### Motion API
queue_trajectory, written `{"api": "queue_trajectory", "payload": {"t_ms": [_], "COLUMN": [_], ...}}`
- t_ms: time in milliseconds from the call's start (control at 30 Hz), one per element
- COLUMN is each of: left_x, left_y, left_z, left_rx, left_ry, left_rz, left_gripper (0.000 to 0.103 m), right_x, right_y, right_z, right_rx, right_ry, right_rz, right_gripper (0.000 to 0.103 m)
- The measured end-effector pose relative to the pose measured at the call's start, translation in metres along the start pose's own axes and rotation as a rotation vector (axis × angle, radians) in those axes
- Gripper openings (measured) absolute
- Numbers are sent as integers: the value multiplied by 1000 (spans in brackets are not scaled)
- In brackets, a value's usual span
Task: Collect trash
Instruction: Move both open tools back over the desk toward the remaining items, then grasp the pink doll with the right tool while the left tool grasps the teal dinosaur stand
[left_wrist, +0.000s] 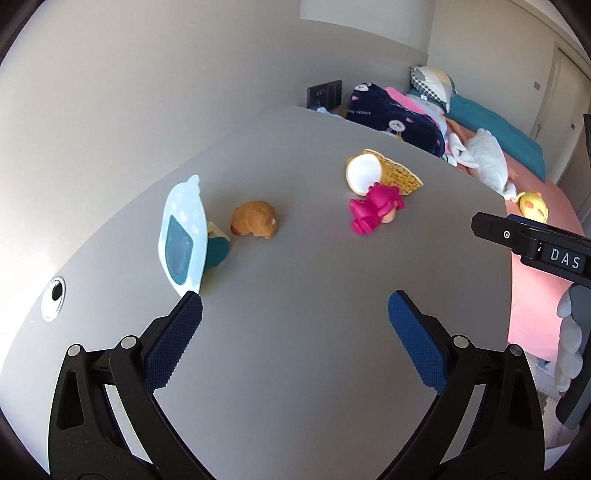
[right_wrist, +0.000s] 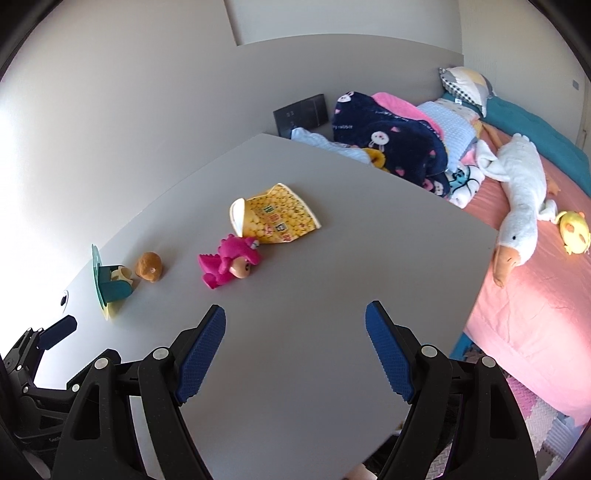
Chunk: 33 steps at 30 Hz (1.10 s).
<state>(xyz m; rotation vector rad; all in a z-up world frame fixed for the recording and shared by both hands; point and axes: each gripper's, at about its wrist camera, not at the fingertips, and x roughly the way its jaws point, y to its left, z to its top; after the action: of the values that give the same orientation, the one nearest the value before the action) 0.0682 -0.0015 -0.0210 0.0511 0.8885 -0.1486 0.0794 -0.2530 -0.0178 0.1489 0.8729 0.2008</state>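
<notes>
A yellow snack bag (right_wrist: 279, 219) with its white inside showing lies open on the grey table (right_wrist: 295, 350); it also shows in the left wrist view (left_wrist: 373, 171). A pink dinosaur toy (right_wrist: 227, 264) lies just in front of it. A brown toy (right_wrist: 149, 266) and a teal-and-blue package (left_wrist: 183, 236) sit at the left. My left gripper (left_wrist: 295, 314) is open and empty above the table, near the package. My right gripper (right_wrist: 295, 325) is open and empty, well short of the pink toy.
A bed with a pink sheet (right_wrist: 524, 295), a navy blanket (right_wrist: 388, 144), a white goose plush (right_wrist: 521, 192) and a yellow plush (right_wrist: 574, 230) lies right of the table. A round cable hole (left_wrist: 53, 297) sits at the table's left edge. A wall runs behind.
</notes>
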Motion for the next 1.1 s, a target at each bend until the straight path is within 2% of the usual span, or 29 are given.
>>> {"api": "queue_trajectory", "payload": {"t_ms": [133, 533, 767, 900, 1100], "left_x": [8, 42, 63, 74, 83], "left_y": [16, 62, 84, 88, 93], "left_z": [0, 6, 16, 20, 21], "left_rx": [-10, -5, 13, 32, 55], "left_ry": [7, 28, 31, 37, 33], "left_rz": [16, 40, 13, -43, -80], "left_gripper": [97, 97, 97, 97, 97], "right_x": [12, 45, 62, 73, 89], "right_y": [7, 28, 40, 44, 46], "right_z": [2, 9, 16, 20, 23], "right_rx": [13, 1, 23, 49, 75], "right_ry": [5, 40, 44, 51, 62], "right_rz": [24, 15, 40, 45, 37], "right_gripper": [79, 79, 79, 79, 79]}}
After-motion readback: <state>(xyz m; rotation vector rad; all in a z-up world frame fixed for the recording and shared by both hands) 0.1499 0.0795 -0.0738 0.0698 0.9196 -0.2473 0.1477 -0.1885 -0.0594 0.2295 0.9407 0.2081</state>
